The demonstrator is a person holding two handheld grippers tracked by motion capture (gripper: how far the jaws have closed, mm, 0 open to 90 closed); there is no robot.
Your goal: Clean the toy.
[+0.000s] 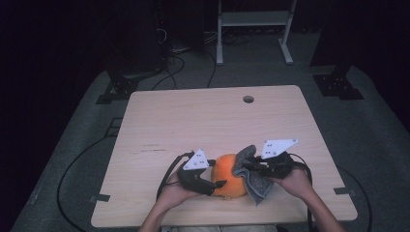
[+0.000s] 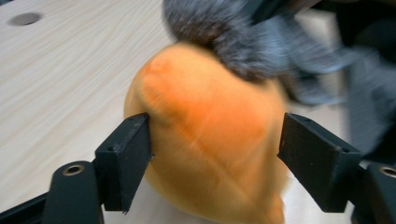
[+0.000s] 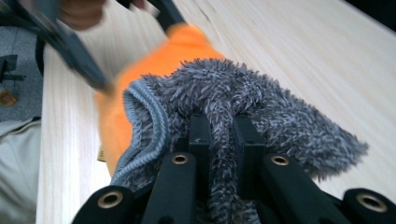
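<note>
The wooden table [image 1: 193, 121] carries the whole job near its front edge, where a round orange ball-like object [image 1: 227, 176] sits between the two hands and is being wiped with a grey fluffy cloth [image 1: 254, 181]. The step in hand looks like the cleaning itself: one tool steadies the object while the other rubs the cloth over its top and far side. The left gripper [image 1: 220, 184] comes in from the near left, and in the left gripper view its jaws stand on either side of the orange object [image 2: 210, 135], the left one touching the skin and the right one with a sliver of gap beside it, so it brackets the thing loosely rather than squeezing it. The right gripper [image 1: 245, 166] is closed tight on a fold of the cloth; in the right gripper view the two jaws pinch a ridge of the grey pile [image 3: 224, 121], with the rest of the cloth draped over the orange surface [image 3: 154, 65]. The next move, as I judge it, calls for the left jaws to firm up so the object cannot roll, then for the right hand to drag the cloth across a fresh patch without letting its pinch slip.
</note>
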